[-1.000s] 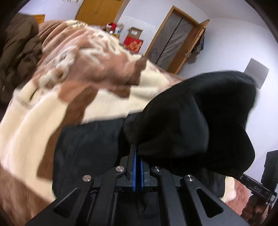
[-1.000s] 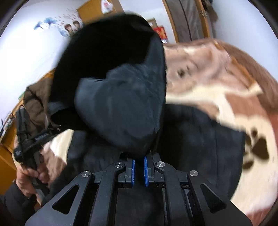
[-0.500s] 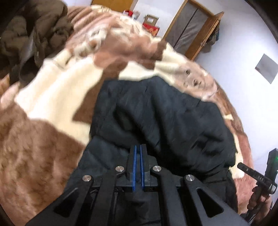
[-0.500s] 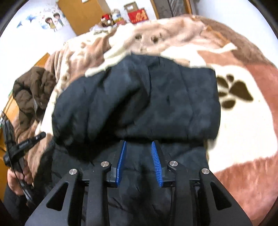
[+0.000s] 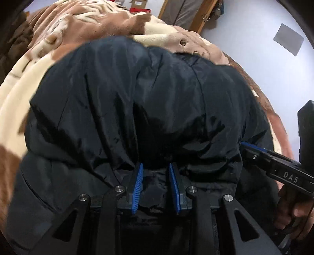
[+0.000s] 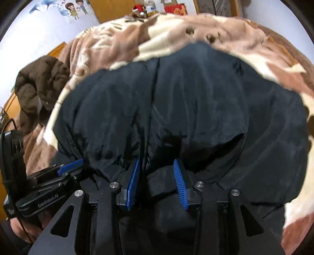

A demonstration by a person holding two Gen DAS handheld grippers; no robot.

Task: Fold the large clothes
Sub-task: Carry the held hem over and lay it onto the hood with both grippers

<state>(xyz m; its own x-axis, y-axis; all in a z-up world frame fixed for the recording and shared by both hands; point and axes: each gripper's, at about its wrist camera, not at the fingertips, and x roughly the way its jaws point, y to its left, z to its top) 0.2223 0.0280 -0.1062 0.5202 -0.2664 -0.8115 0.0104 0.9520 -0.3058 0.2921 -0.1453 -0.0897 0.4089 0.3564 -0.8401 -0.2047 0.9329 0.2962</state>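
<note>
A black padded jacket (image 5: pixel 157 88) lies on the bed, its near part folded over onto the rest so a puffy doubled layer rises ahead of both grippers. My left gripper (image 5: pixel 155 166) sits low at the fold's near edge, its jaws opening, with loose black fabric between the blue pads but not pinched. In the right wrist view the jacket (image 6: pixel 176 98) fills the middle. My right gripper (image 6: pixel 156 161) stands open with a small fold of black cloth lying between its pads. Each gripper shows in the other's view, the right (image 5: pixel 255 151) and the left (image 6: pixel 70 166).
A brown and cream fleece blanket (image 6: pixel 176 29) covers the bed under and around the jacket. A dark brown coat (image 6: pixel 39 84) is bunched at the bed's left side. A person's hand (image 5: pixel 290 206) holds the right gripper. Wooden doors (image 5: pixel 186 11) and boxes stand beyond.
Both grippers came down onto the bed with the jacket edge they held, laying it forward over the jacket's body. Both sets of jaws then parted and let the cloth go.
</note>
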